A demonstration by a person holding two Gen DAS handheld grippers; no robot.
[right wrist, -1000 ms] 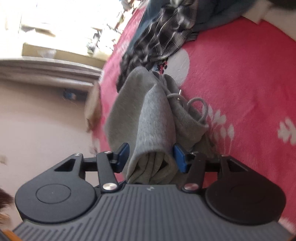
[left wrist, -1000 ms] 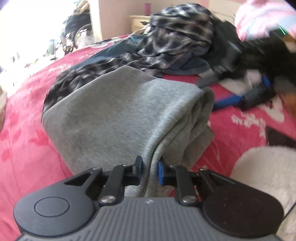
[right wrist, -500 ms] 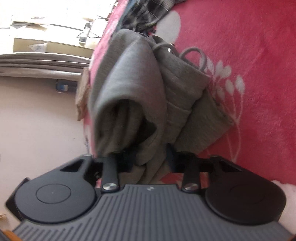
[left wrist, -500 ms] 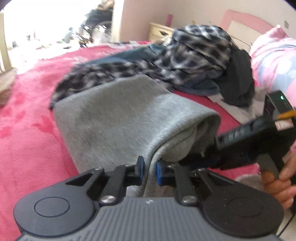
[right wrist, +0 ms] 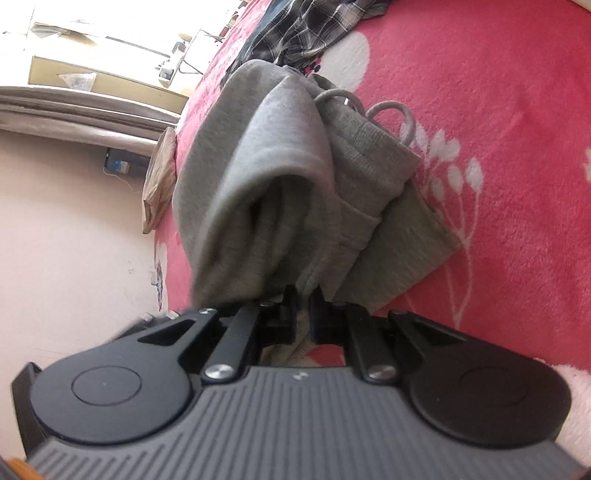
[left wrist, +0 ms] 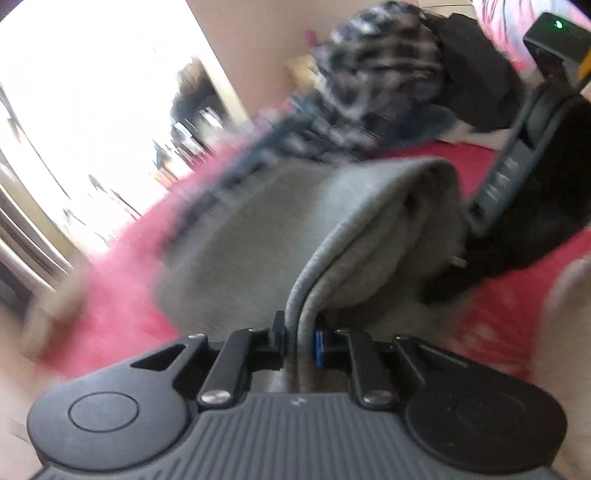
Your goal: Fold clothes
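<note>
Two grippers share one garment. On the red blanket lie the grey sweatpants, already doubled into a thick bundle, drawstring loose at the waistband. Beyond the sweatpants a plaid shirt and dark clothes wait unfolded. Left gripper pinches a folded edge of the sweatpants; right gripper pinches another. Judging by this, one fold or placing remains, then the pile

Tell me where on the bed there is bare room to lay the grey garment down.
Bare pink blanket lies open on the drawstring side of the grey garment, between it and the white fluffy patch. It is crowded beyond the garment, where the plaid shirt and dark clothes pile up. Both tools grip the garment.
</note>
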